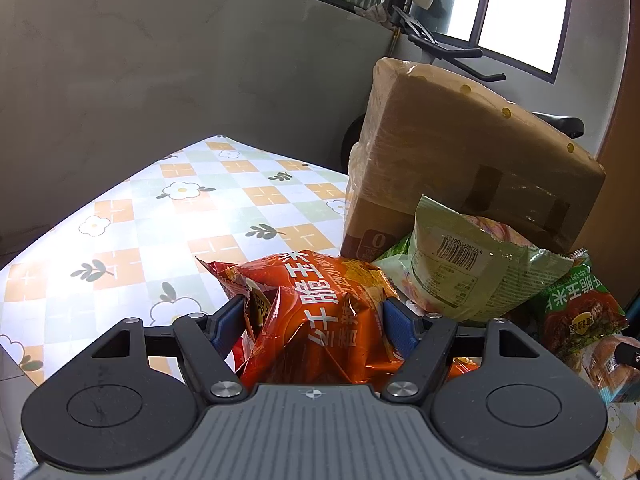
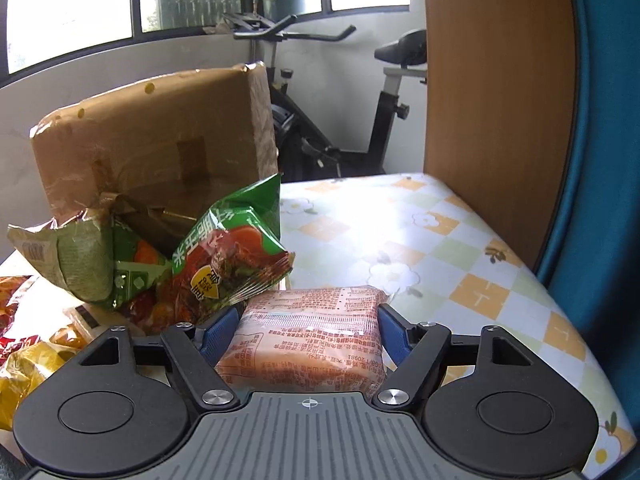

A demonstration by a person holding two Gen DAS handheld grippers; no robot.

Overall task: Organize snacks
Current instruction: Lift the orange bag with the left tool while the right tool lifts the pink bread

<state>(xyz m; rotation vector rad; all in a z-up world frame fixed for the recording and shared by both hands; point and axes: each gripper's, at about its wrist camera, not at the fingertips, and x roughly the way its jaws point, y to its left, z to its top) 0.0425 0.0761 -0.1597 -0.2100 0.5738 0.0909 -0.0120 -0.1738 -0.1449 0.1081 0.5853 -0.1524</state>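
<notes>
My left gripper (image 1: 314,322) is shut on an orange-red snack bag (image 1: 320,312) with white Chinese lettering, held just above the checked tablecloth (image 1: 160,220). My right gripper (image 2: 308,330) is shut on a flat bread packet (image 2: 308,340) in clear wrap with red print. A pale green bag (image 1: 472,268) shows its barcode side and leans on a green-and-red corn snack bag (image 1: 580,312). Both also show in the right wrist view, the pale bag (image 2: 76,264) left of the green-and-red one (image 2: 232,256). Yellow and red packets (image 2: 24,356) lie at the far left.
A large plastic-wrapped cardboard box (image 1: 472,160) stands on the table behind the snack pile, also in the right wrist view (image 2: 152,140). A wooden panel (image 2: 496,100) and a blue surface (image 2: 600,160) border the table's right side. An exercise bike (image 2: 360,120) stands beyond the table.
</notes>
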